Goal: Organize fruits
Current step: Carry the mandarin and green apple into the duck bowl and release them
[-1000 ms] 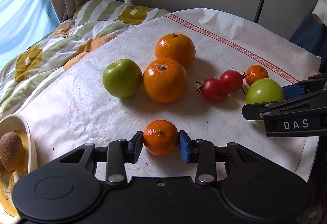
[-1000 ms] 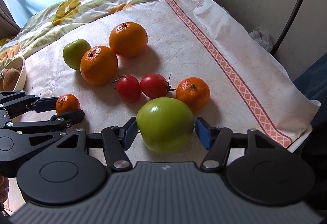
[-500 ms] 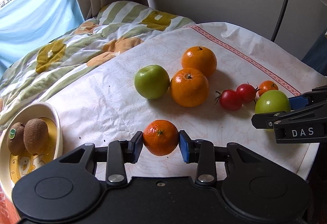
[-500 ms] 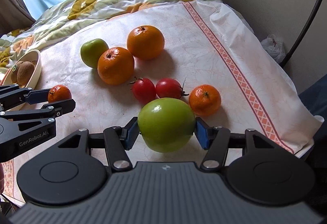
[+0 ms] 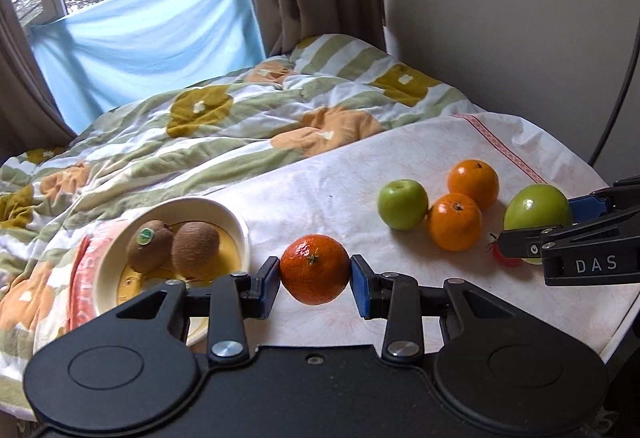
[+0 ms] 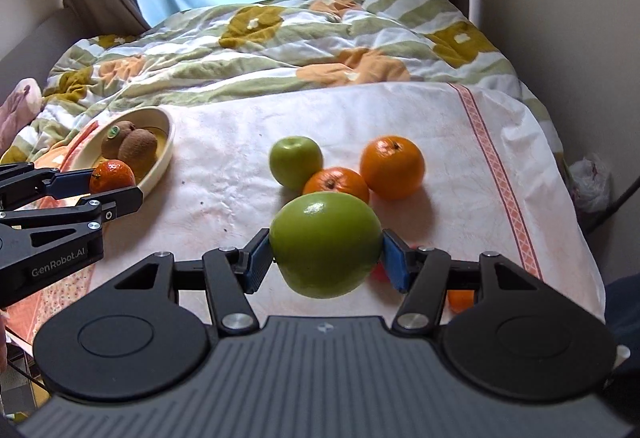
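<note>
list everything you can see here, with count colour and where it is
mandarin: 1, orange, held in left claw, off the cloth
large apple: 1, green, held in right claw
small apple: 1, green, on cloth beside oranges
oranges: 2, orange, mid cloth, side by side
kiwis: 2, brown, in bowl
bowl: 1, cream, left of cloth
tomato: red, mostly hidden, count unclear
cloth: 1, white, patterned stripe
quilt: 1, green and mustard, behind
left claw: black, blue pads
right claw: black, blue pads

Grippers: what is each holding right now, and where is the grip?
Left gripper clamps a mandarin across its sides. Right gripper clamps a green apple across its widest part, one pad on each side.
</note>
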Demonstrator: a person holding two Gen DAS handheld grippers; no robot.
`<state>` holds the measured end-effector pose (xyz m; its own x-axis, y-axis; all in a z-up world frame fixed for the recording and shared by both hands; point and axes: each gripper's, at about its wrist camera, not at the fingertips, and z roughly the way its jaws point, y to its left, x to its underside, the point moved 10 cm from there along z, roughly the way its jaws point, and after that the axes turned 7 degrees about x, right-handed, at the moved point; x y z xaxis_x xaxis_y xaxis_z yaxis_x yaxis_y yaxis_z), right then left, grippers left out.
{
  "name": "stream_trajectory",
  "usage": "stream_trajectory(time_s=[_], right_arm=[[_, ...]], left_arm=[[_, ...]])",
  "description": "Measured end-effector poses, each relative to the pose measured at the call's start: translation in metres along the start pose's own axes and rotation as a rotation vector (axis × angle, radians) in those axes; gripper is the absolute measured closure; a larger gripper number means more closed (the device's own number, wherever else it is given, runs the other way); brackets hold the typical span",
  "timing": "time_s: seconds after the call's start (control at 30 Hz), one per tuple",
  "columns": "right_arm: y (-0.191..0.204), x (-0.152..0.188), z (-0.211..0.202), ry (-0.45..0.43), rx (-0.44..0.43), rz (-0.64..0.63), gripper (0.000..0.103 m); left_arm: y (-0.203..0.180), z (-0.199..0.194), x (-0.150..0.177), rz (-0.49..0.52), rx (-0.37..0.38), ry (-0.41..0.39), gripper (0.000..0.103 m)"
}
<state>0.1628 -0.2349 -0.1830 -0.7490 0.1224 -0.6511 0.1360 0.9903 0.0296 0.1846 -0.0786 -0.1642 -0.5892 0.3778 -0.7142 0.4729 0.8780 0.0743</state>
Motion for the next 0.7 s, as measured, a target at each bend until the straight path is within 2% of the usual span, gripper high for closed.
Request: stream_trajectory(time_s=[0.23,0.43,0.57,0.7], right_arm=[[0.064,-0.038,-0.007,-0.054,-0.114,-0.117,0.03],[0.122,-0.06,0.0,-0.064,-0.196,-0.183,0.03],[0.164,-0.069,0.013,-0.057,-0.231,-0.221,0.03],[0.197,-0.073,0.033,-0.037,-0.245,-0.244,0.03]], left_arm=[[0.057,-0.033,-0.005,-0.094,-0.12,-0.025,0.062],[0.117,-0.045,-0.007,-0.141,-0.199,-0.032,0.062],[0.15,-0.039,-0.009,-0.155,-0.223,-0.025,0.062],[0.175,-0.021,-0.008,-0.151,-0.212,-0.003,0.062]])
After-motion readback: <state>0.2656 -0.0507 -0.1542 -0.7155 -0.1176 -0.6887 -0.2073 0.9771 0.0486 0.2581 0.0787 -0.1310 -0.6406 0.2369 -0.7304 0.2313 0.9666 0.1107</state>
